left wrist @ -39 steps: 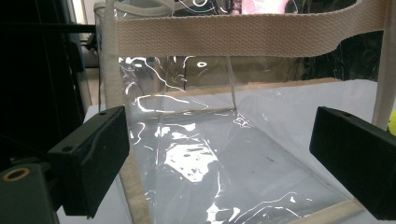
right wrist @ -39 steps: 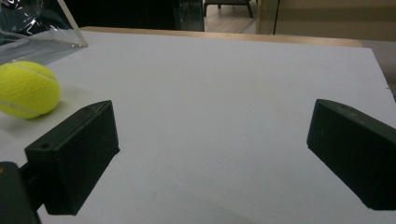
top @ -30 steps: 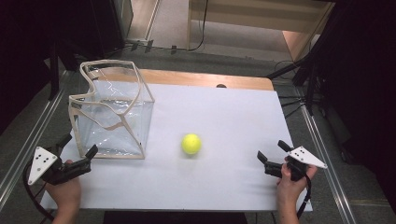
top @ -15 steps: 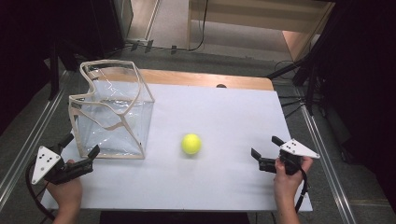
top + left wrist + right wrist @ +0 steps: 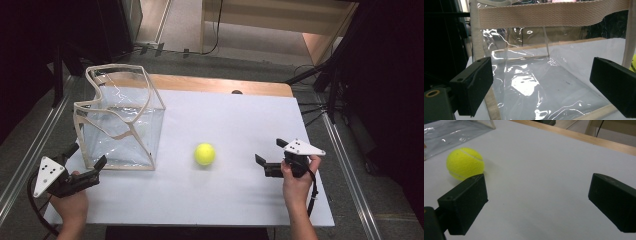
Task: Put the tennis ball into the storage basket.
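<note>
Here, ball point(image 5: 205, 154) sits at frame centre on table point(image 5: 235, 120), right of clear bag point(image 5: 120, 120); right gripper point(image 5: 272, 157) wide, lower right; left gripper point(image 5: 87, 162) wide, lower left, facing bag.

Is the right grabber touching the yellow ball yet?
Apart. In the high view, bare white table lies between the open right gripper and the tennis ball. In the right gripper view, the ball sits beyond the jaws.

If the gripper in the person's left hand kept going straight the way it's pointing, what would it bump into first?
Most likely the clear plastic bag with beige webbing trim: the left gripper, open, faces its near wall directly.
</note>
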`<action>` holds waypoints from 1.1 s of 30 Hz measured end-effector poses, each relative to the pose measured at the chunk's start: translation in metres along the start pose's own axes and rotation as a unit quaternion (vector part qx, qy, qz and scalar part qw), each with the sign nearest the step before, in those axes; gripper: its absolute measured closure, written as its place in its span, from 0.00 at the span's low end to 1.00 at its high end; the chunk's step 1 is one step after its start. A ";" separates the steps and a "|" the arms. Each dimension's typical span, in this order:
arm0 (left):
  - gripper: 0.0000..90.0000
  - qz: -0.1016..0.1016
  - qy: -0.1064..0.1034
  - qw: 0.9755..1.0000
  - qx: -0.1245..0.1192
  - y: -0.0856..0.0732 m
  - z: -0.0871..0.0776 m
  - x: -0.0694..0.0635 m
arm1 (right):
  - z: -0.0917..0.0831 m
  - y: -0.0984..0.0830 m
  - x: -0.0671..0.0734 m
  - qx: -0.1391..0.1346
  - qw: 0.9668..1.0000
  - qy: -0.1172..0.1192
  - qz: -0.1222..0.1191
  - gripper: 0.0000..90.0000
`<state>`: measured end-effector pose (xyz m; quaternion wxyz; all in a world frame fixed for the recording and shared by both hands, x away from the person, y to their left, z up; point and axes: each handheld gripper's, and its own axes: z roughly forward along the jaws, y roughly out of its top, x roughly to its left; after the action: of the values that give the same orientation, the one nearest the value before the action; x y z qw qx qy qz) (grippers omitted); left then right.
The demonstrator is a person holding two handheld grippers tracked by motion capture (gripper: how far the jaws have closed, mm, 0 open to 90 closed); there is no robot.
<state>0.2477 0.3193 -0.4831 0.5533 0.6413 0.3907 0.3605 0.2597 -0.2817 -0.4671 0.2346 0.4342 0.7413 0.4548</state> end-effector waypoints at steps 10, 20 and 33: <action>0.06 0.002 -0.002 1.000 -0.001 0.000 0.001 0.000 | 0.018 0.016 0.012 0.028 0.999 0.030 -0.025 0.01; 0.06 0.003 -0.002 1.000 0.000 0.000 0.001 0.000 | 0.040 0.032 0.026 0.057 0.995 0.063 -0.055 0.01; 0.06 -0.002 -0.003 1.000 -0.002 0.000 0.000 0.000 | 0.062 0.050 0.043 0.098 0.987 0.098 -0.080 0.01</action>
<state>0.2477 0.3191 -0.4831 0.5563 0.6404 0.3894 0.3589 0.3053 -0.2054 -0.4502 0.1525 0.3477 0.8340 0.4005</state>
